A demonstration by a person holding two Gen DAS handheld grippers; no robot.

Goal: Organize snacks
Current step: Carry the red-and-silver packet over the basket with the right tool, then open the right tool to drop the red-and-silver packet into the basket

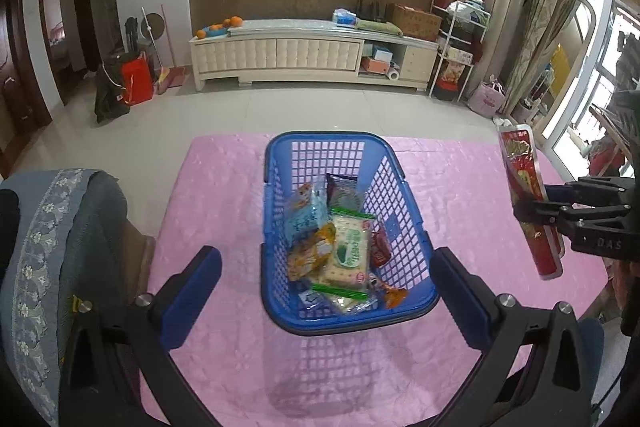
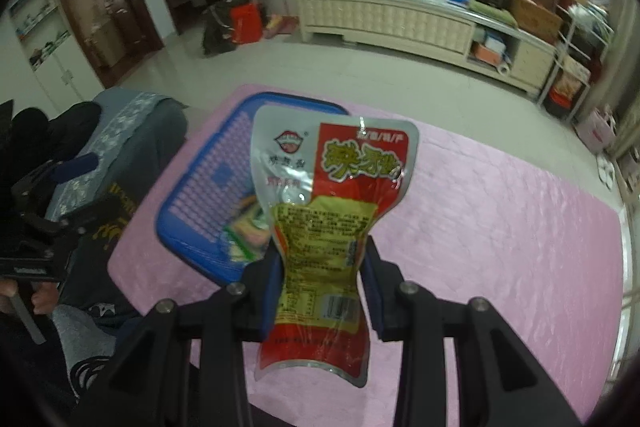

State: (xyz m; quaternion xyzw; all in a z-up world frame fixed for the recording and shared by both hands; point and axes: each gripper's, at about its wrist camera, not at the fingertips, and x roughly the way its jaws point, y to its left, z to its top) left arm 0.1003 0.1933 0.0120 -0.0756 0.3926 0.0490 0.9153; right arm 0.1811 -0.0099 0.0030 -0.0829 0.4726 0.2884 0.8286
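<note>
A blue plastic basket (image 1: 408, 227) stands on the pink tablecloth (image 1: 224, 187) and holds several snack packets, among them a green-and-white cracker pack (image 1: 350, 251). My left gripper (image 1: 326, 279) hovers over the basket's near end, open wide, with nothing between its fingers. My right gripper (image 2: 322, 281) is shut on a red and silver snack packet (image 2: 332, 211), pinching it at its waist and holding it above the cloth to the right of the basket (image 2: 192, 195). In the left wrist view that packet (image 1: 524, 179) hangs edge-on at the right, gripped by the right gripper (image 1: 540, 211).
A chair with a grey-blue embroidered cover (image 1: 52, 247) stands at the table's left edge. Beyond the table lie a tiled floor and a long cream cabinet (image 1: 312, 55). A window and shelves (image 1: 460, 39) are at the right.
</note>
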